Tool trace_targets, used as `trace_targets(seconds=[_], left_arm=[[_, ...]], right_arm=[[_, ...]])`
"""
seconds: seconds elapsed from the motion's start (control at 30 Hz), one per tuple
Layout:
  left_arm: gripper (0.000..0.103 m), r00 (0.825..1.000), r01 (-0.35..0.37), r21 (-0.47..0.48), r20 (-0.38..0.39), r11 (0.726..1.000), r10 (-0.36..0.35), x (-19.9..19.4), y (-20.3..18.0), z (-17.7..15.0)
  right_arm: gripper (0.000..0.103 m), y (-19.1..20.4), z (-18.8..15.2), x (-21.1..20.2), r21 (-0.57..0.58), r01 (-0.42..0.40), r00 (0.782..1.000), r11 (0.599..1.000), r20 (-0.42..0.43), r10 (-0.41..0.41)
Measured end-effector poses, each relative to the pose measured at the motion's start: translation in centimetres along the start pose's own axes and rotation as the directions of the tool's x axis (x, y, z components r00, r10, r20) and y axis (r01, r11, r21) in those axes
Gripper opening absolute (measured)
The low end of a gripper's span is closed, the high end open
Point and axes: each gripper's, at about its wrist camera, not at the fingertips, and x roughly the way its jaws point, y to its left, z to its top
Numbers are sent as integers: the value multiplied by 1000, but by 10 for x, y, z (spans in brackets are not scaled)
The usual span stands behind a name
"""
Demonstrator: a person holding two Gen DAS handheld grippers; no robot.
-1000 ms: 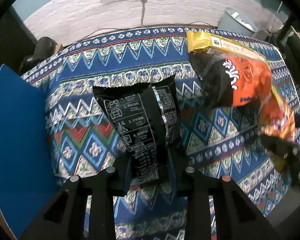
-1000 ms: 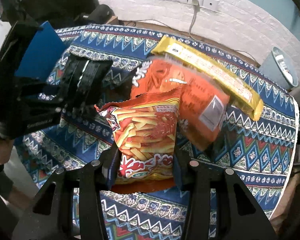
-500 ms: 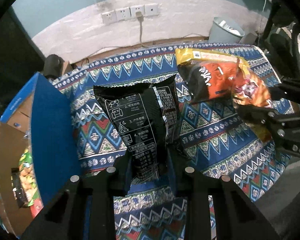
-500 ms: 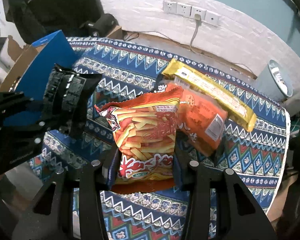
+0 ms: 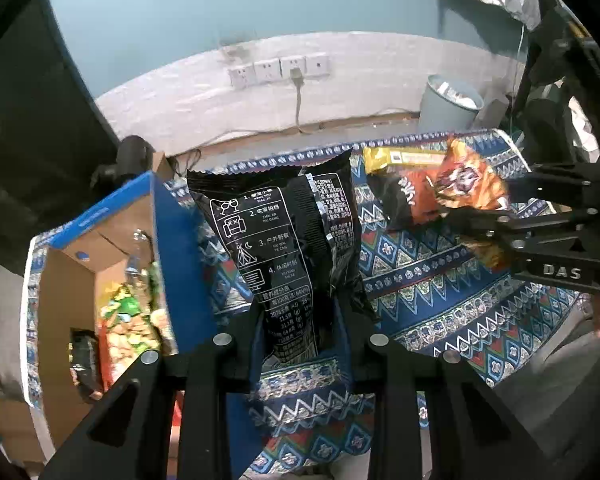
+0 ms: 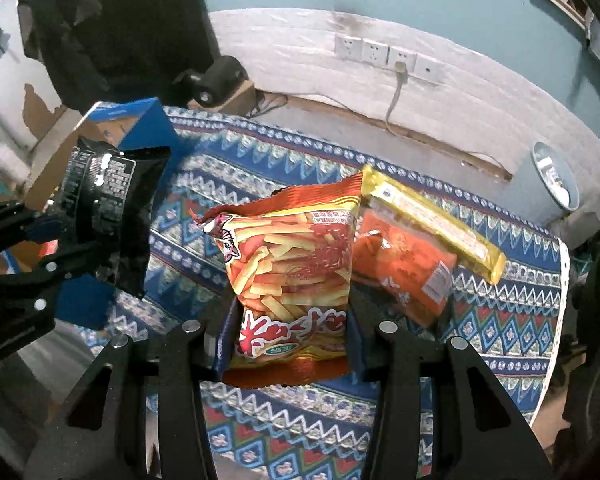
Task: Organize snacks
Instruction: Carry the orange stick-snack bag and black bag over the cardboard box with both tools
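My left tongs (image 5: 300,336), clamped on the black snack bag (image 5: 288,240), sit nearer the open blue carton (image 5: 100,220) than my right tongs (image 6: 288,340), gripping the orange fries bag (image 6: 296,264).

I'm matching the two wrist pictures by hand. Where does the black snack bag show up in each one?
Left wrist: black snack bag in the centre, clamped in the left gripper.
Right wrist: same bag at the left edge, in front of the blue cardboard box.
Shared landmark: the wall sockets.
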Motion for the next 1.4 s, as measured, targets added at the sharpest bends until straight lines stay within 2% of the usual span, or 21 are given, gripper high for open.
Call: trace_targets(seconds=[0.23,0.57,0.9,1.4], left_arm=[[30,997,-38,-1,65,999,38,-29,17,-6],[30,992,-71,-83,100,994,79,-49,61,-18],[30,986,-133,-193,73,972,149,-49,118,-38],[30,979,-199,-325,-14,925,205,-34,188,-69]], right_arm=[[44,24,14,-6,-27,-16,999,1000,27,17],[44,77,43,-4,-97,-60,997,993,49,65],[44,134,71,15,-177,-108,993,978,30,114],[44,209,98,51,-273,-153,988,950,-18,155]])
